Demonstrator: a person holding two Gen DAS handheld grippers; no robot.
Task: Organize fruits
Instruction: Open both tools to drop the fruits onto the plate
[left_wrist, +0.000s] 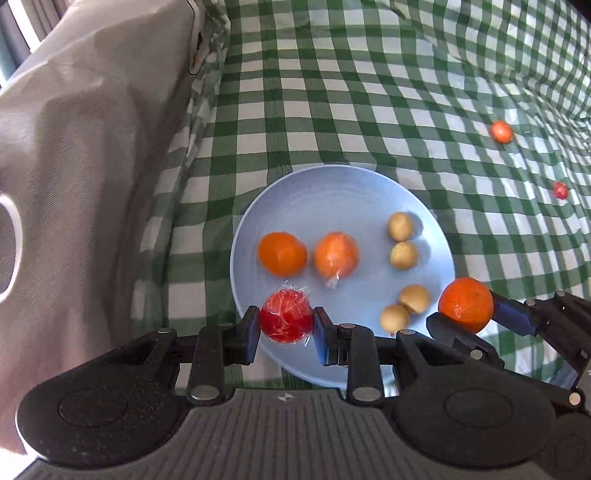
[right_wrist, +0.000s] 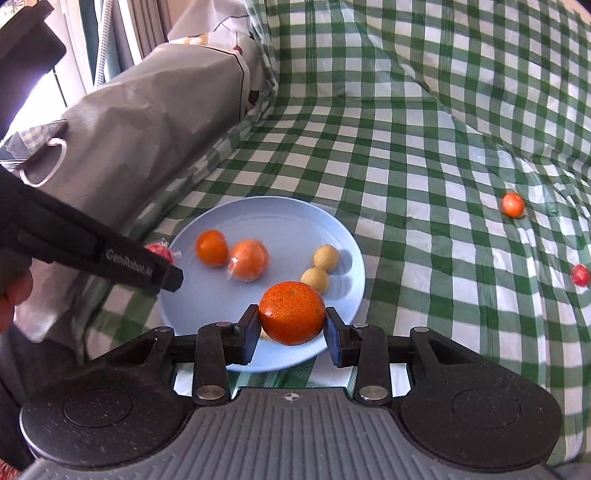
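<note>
Two fruits are held over the near rim of the blue plate (left_wrist: 332, 192): a wrapped red fruit (left_wrist: 287, 316) clamped by the left gripper (left_wrist: 286, 325), a mandarin (right_wrist: 292, 317) by the right gripper (right_wrist: 291, 328).

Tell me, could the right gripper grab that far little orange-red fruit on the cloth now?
Probably not yet. The right gripper is shut on an orange, so it is full. The little fruit lies in the open on the checked cloth.
</note>
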